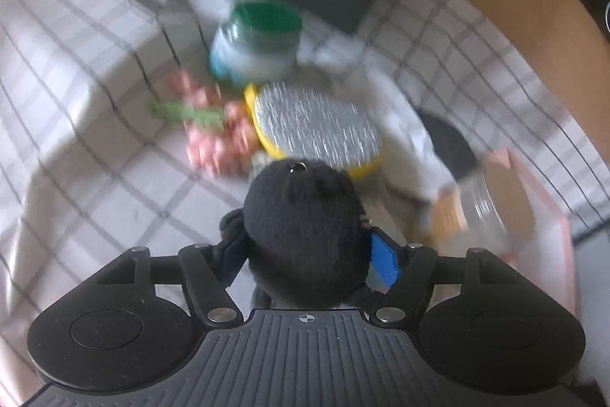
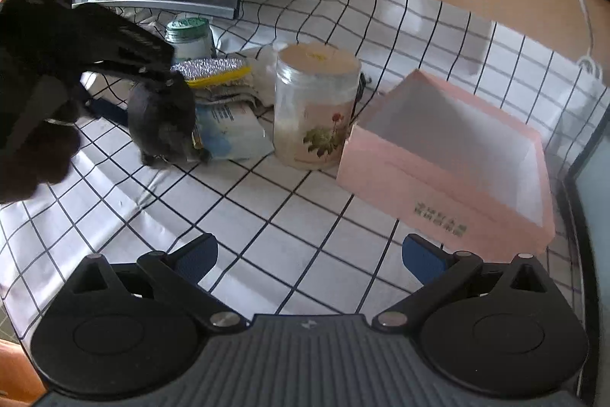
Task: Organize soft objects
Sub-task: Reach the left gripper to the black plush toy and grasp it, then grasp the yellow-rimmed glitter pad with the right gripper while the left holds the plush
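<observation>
The left gripper (image 1: 309, 254) pinches a black plush (image 1: 305, 235) and carries it above the checked cloth (image 2: 267, 216), beside the sponge (image 2: 211, 69) and packet (image 2: 228, 132). The right gripper (image 2: 309, 254) hangs with fingers spread, holding nothing, facing the open pink box (image 2: 446, 185).

Risks, as judged:
- The grip sits on the plush's body only; soft pile may slip out during transfer.
- The jar (image 2: 316, 105) stands between plush and box. A low path may tip it.
- The box may slide if bumped.

Two jars (image 2: 318, 105) (image 2: 189, 38), one pink box (image 2: 446, 170), one black plush toy (image 2: 162, 119), one scrub sponge (image 2: 213, 71), one packet (image 2: 228, 132).
</observation>
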The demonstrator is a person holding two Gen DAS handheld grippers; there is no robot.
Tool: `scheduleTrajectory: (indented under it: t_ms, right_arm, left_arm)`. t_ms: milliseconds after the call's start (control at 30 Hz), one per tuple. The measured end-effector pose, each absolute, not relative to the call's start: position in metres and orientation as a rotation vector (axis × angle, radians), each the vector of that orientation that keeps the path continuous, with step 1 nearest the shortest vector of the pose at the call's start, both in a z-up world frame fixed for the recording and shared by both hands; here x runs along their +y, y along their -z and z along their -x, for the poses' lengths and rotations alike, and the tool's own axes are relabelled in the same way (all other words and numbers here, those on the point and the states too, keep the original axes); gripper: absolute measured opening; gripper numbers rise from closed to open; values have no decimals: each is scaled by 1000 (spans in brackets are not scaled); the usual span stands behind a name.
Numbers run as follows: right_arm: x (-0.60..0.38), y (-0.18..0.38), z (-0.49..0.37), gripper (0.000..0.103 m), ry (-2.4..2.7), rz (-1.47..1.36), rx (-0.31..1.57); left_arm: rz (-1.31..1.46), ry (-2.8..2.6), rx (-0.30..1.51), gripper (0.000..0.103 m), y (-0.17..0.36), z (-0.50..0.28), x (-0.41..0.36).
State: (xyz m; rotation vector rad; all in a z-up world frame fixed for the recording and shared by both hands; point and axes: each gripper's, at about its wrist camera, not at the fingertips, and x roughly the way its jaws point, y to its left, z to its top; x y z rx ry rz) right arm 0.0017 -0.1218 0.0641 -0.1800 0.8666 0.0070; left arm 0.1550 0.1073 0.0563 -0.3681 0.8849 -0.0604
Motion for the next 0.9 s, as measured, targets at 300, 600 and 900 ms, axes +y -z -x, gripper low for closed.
scheduleTrajectory:
  t_ms: [300, 600, 900]
  right_arm:
    - [-130, -61, 3, 103, 45, 175, 884]
    - [-106, -61, -8, 103, -31, 169, 873]
    - [-60, -64, -69, 103, -153, 149, 851]
  left_arm:
    - [273, 53, 818, 72, -49, -148, 102]
    - [277, 79, 748, 71, -74, -127, 144]
    - [290, 76, 717, 70, -94, -120, 205]
